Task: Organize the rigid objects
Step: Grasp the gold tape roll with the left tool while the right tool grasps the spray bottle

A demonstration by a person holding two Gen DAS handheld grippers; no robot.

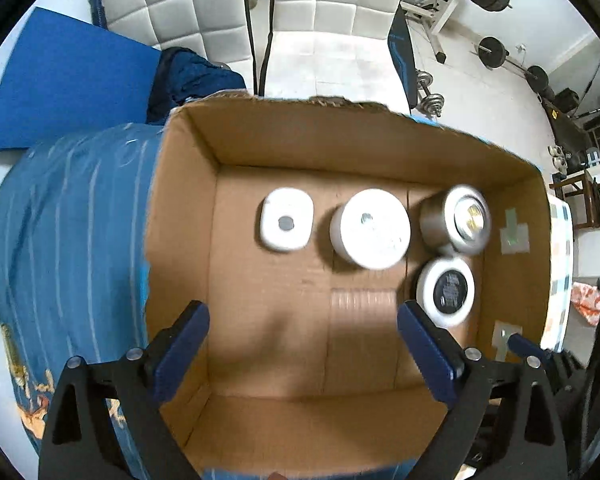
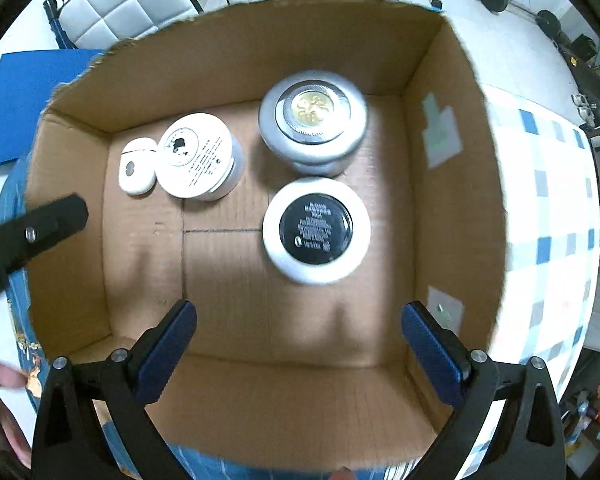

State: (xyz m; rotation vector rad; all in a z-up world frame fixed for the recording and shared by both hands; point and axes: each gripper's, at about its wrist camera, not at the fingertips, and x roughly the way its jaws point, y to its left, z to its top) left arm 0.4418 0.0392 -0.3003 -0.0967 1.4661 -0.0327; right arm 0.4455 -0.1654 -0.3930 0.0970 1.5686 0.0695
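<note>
Both the left gripper [image 1: 303,344] and right gripper [image 2: 299,342] are hanging wide open, empty, above the cardboard box [image 2: 236,60]; its stiff, smooth, probably light jars [image 2: 316,230] are best pinched across their sides.

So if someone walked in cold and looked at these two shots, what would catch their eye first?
Probably the open cardboard box filling both views, with four containers standing on its floor: a silver jar with a gold-patterned lid, a white jar with a black label just in front of it, a white printed tub and a small white rounded case to the left. Next, the blue-padded left gripper and right gripper, both wide open and empty above the box.
</note>
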